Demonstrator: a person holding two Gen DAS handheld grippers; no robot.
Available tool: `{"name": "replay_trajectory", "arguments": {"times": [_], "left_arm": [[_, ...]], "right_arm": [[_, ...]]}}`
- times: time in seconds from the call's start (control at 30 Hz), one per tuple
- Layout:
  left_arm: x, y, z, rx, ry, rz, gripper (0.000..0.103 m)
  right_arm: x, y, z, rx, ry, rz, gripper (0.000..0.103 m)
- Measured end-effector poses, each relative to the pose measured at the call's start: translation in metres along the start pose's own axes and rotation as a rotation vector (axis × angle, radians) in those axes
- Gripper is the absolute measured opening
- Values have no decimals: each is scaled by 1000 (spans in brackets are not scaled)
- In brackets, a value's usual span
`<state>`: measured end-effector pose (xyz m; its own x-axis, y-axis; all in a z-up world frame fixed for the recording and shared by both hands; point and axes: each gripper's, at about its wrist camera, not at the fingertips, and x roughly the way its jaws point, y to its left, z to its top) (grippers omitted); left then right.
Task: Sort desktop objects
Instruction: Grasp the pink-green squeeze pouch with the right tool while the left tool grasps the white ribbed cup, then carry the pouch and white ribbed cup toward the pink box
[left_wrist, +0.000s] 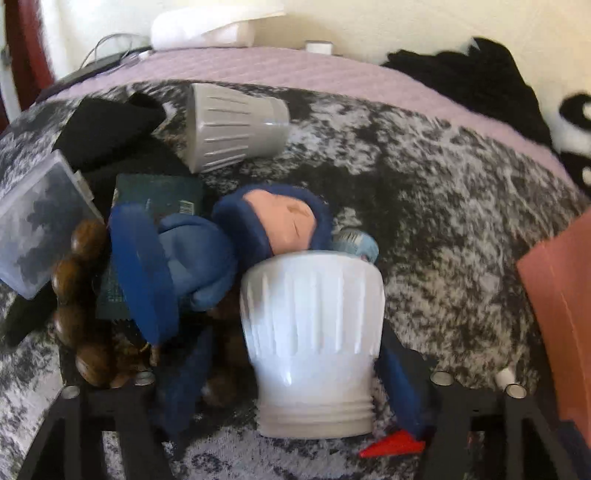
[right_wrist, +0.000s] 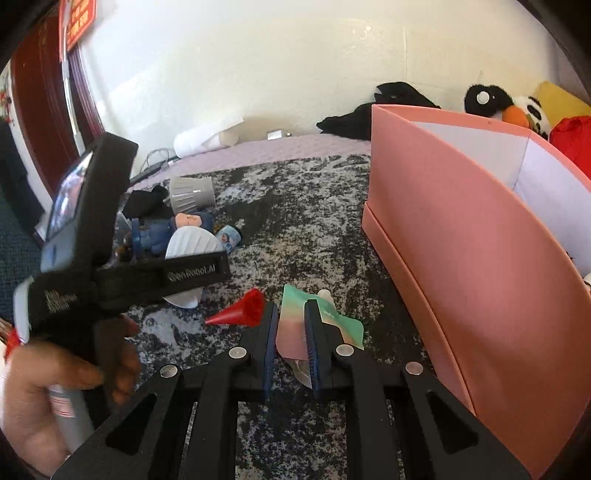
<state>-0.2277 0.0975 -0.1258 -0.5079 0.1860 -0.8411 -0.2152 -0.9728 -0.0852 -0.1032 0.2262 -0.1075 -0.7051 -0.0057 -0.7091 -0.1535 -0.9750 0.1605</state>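
Mottled grey blanket (right_wrist: 295, 236) carries my clutter. My left gripper (left_wrist: 314, 373) spreads wide around a white ribbed cup (left_wrist: 314, 332), seemingly unclamped. My right gripper (right_wrist: 291, 347) pinches a pastel pouch (right_wrist: 291, 325) beside the pink box (right_wrist: 461, 266), whose interior I can't see.

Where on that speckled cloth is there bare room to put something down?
Bare cloth lies between the grey cup and the pink box, back to the lilac cover. It is crowded around the doll, white cup and wooden beads.
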Motion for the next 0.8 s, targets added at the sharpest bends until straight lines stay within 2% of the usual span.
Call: {"name": "replay_trajectory", "arguments": {"times": [0.03,0.1,0.13,0.37,0.6,0.73,0.8], "left_arm": [[-8,-4,-2,41,-22,11,56],[-23,-9,-5,85,-50,16,55],[-33,-11,-7,95,-70,10,55],[-115,-5,-21,65,-169,-56,55],[-186,8,-56,12,-251,-100,56],[-196,19,-71,-21,-262,-124,56],[-190,23,-71,-31,-244,-125,56]], "right_arm": [[0,0,1,3,-1,2,15],[-3,0,3,9,-7,8,11],[-6,0,3,11,-14,17,0],[-40,3,4,16,-71,81,0],[-77,-3,7,45,-120,152,0],[-93,-5,6,27,-128,154,0],[-90,-6,5,9,-70,161,1]]}}
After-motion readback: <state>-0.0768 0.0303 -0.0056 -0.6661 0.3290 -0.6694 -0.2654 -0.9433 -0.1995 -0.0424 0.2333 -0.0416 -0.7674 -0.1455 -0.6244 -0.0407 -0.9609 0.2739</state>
